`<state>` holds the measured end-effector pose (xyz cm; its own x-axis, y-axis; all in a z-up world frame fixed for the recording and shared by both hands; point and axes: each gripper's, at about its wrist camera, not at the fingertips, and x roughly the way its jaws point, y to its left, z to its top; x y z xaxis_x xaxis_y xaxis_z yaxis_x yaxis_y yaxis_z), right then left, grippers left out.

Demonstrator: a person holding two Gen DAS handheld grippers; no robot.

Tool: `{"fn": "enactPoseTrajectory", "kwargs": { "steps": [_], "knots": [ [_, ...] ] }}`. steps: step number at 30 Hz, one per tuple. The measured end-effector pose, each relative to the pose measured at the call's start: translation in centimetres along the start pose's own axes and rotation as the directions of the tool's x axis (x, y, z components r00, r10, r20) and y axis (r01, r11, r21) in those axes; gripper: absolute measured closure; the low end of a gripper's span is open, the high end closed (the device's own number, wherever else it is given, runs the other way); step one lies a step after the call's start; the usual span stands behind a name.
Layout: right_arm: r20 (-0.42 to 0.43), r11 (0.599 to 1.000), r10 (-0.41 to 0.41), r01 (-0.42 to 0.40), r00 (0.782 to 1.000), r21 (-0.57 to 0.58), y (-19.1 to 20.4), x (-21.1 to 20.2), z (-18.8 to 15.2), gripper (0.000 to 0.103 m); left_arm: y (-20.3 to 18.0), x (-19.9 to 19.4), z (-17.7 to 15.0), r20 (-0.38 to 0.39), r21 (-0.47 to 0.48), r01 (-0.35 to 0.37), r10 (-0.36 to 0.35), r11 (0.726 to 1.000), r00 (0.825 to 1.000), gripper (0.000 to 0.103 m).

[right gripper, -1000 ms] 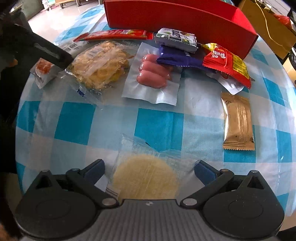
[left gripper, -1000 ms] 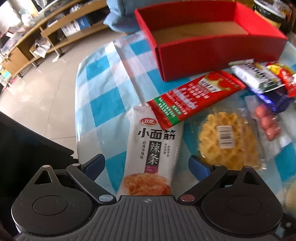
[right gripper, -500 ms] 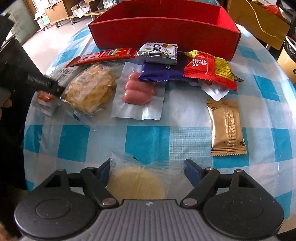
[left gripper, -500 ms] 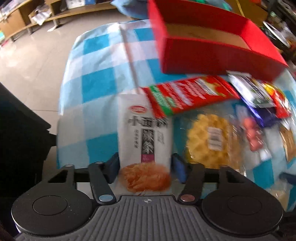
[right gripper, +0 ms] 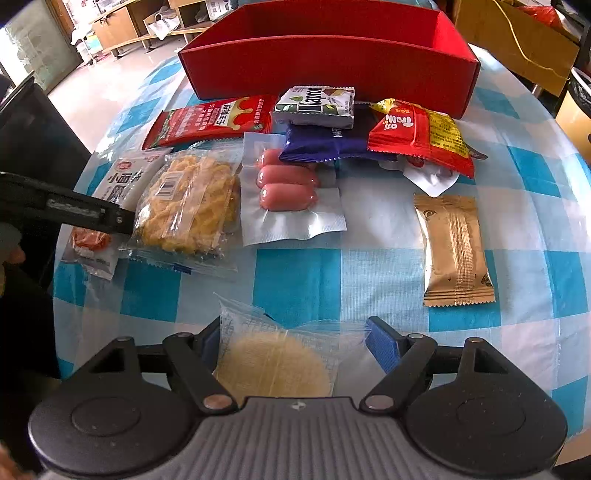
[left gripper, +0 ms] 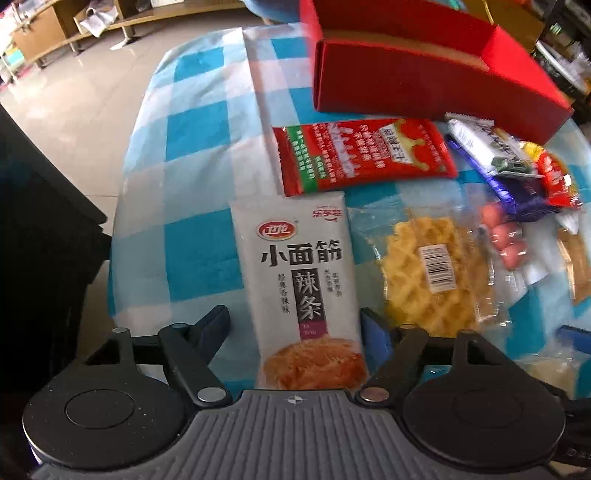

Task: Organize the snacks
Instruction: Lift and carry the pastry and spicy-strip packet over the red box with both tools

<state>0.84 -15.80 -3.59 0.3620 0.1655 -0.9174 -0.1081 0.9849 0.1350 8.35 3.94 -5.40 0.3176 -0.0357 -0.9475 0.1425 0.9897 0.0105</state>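
Home, checked tablecloth [right gripper: 303, 280], wooden shelves [left gripper: 55, 33]

Glossy white plastic on the spicy-strip packet [left gripper: 303, 280]; shiny red foil-like film on the long sachet [left gripper: 362, 155]. Clear, crinkled cellophane around the waffle [left gripper: 436, 269] and the round pale cake [right gripper: 277, 362]. Matt red cardboard for the box [right gripper: 332, 62]. Smooth checked plastic tablecloth [right gripper: 295, 280]. Metallic gold wrapper [right gripper: 456, 251], finely ribbed. Matt black plastic gripper arms, ribbed grey housing.

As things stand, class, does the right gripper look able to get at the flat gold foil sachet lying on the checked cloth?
Probably not directly: the right gripper has the clear-wrapped round pale cake between its jaws. The gold foil sachet itself lies alone on bare cloth, uncovered.
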Motion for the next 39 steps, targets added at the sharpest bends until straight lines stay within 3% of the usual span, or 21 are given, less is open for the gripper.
{"fn": "enactPoseTrajectory", "kwargs": {
  "steps": [3,5,6,10,25,35,39],
  "knots": [
    [0.006,1.0,0.004,-0.004,1.0,-0.001,0.0,-0.1,0.0,0.029,0.0,-0.2,-0.1,0.001,-0.014,0.009,-0.009,1.0,1.0,0.025],
    [0.007,1.0,0.011,-0.011,1.0,0.005,-0.1,-0.2,-0.1,0.03,-0.2,-0.6,-0.3,0.009,-0.016,0.003,-0.003,1.0,1.0,0.035],
    [0.008,1.0,0.016,-0.016,1.0,0.008,-0.2,-0.3,-0.1,0.03,-0.2,-0.9,-0.5,0.012,-0.02,0.015,-0.015,1.0,1.0,0.047],
    [0.017,1.0,0.022,-0.022,1.0,0.012,-0.4,-0.8,-0.4,0.032,-0.3,-1.4,-1.3,0.008,-0.057,0.028,-0.028,0.998,1.0,0.052],
    [0.135,0.995,0.076,-0.083,0.988,0.049,-1.2,-4.6,0.2,0.033,-1.3,-6.3,-3.1,0.103,-0.082,0.114,-0.105,0.99,0.989,0.054],
    [0.213,0.995,0.051,-0.068,0.976,0.07,-2.4,-6.0,4.8,0.033,-5.1,-7.2,0.6,0.185,0.031,0.151,-0.154,0.988,0.971,0.054],
    [0.25,0.995,0.04,-0.061,0.968,0.078,-3.1,-6.4,7.2,0.033,-6.2,-7.2,2.9,0.226,0.062,0.122,-0.133,0.991,0.965,0.054]
  ]
}}
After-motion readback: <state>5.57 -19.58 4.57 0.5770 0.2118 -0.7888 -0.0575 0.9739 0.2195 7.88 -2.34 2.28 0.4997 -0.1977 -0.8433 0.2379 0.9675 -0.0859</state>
